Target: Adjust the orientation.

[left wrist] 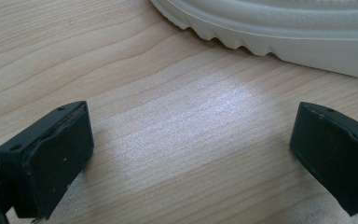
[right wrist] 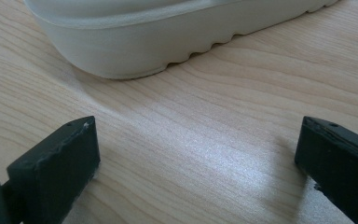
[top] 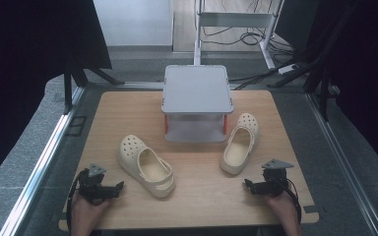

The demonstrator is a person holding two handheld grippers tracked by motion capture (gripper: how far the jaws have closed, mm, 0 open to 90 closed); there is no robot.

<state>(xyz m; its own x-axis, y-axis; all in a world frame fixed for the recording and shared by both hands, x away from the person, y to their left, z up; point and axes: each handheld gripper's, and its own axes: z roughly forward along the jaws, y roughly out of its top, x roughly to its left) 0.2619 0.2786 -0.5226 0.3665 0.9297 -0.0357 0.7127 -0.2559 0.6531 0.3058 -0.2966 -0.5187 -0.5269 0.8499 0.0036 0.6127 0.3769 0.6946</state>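
Two cream clogs lie on the wooden table [top: 197, 191]. The left clog [top: 145, 165] lies at centre left, its toe pointing up-left. The right clog [top: 240, 143] lies beside the grey shelf's right leg. My left gripper [top: 119, 187] rests near the front left edge, open, with bare wood between its jaws; the left clog's ridged sole [left wrist: 279, 32] lies just ahead of it. My right gripper [top: 247, 185] rests at the front right, open and holding nothing, with the right clog's heel [right wrist: 130, 42] close in front.
A grey two-level shelf [top: 197, 101] with orange posts stands at the table's back centre. Metal rails [top: 44, 157] run along both sides of the table. Cables and a white frame lie on the floor beyond. Bare wood spans the front between the grippers.
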